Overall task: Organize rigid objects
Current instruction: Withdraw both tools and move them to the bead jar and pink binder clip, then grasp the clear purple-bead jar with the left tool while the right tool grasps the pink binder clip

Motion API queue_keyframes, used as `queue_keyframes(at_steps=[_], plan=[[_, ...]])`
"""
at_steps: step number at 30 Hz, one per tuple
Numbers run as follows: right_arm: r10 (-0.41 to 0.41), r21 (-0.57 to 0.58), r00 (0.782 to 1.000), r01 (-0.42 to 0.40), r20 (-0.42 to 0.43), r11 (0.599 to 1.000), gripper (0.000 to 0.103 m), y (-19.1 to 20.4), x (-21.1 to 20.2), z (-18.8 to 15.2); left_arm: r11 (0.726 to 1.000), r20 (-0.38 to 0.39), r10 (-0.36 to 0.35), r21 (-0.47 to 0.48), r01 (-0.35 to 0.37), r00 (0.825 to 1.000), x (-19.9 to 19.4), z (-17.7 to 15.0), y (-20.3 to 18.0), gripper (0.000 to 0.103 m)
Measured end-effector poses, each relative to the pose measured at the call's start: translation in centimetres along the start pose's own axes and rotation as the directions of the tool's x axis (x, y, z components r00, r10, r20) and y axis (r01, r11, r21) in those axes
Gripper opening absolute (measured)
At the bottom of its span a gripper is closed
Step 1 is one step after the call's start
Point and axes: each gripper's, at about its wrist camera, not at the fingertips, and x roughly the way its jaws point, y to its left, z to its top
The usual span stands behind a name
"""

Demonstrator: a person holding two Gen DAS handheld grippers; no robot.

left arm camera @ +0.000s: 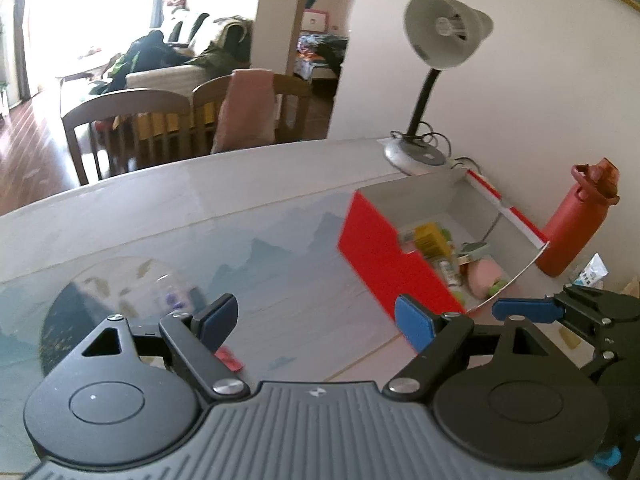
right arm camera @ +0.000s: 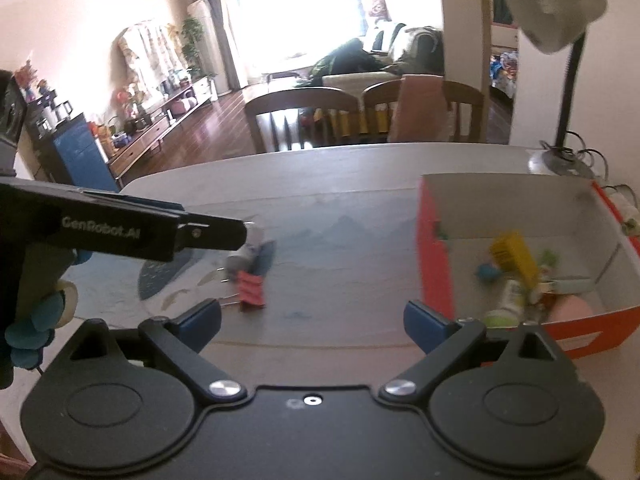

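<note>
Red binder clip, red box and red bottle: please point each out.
red binder clip (right arm camera: 251,291), right wrist view, its body.
red box (right arm camera: 434,256), right wrist view, its left wall.
red bottle (left arm camera: 568,232), left wrist view, its body.

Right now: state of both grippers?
Left gripper: jaws open, nothing held.
Right gripper: jaws open, nothing held.

Open tabletop left of the box

We see bare table (right arm camera: 340,208) between the red binder clip (right arm camera: 252,290) and the red box (right arm camera: 434,264) (its wall blocks the right); lamp (left arm camera: 424,80) and bottle (left arm camera: 572,220) crowd the far corner.
</note>
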Motion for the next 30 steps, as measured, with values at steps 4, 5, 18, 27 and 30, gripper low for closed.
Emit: queue_keyframes(at_steps=[4, 5, 18, 27, 30], plan=[[0.014, -0.022, 1.0, -0.015, -0.008, 1.0, 0.098, 2.0, 1.0, -0.1, 1.0, 0.0, 0.016, -0.019, -0.016, 1.0, -0.9, -0.9, 2.2, 0.086], [0.02, -0.025, 1.0, -0.021, -0.011, 0.999, 0.098, 2.4, 1.3, -0.1, 1.0, 0.003, 0.02, -0.022, -0.02, 1.0, -1.1, -1.1, 2.8, 0.087], [0.055, -0.111, 0.997, -0.06, -0.053, 0.992, 0.098, 5.8, 5.7, -0.4, 0.992, 0.014, 0.086, -0.091, -0.084, 0.996, -0.5, -2.0, 7.3, 0.103], [0.085, -0.153, 0.993, -0.097, -0.082, 0.983, 0.098, 4.7, 10.6, -0.9, 0.974, -0.044, 0.134, -0.179, -0.139, 0.99, 4.0, -1.8, 10.3, 0.103], [0.092, -0.165, 0.99, -0.108, -0.104, 0.98, 0.098, 4.3, 12.7, -1.1, 0.96, -0.072, 0.168, -0.216, -0.18, 0.983, 6.0, -1.7, 11.6, 0.103]])
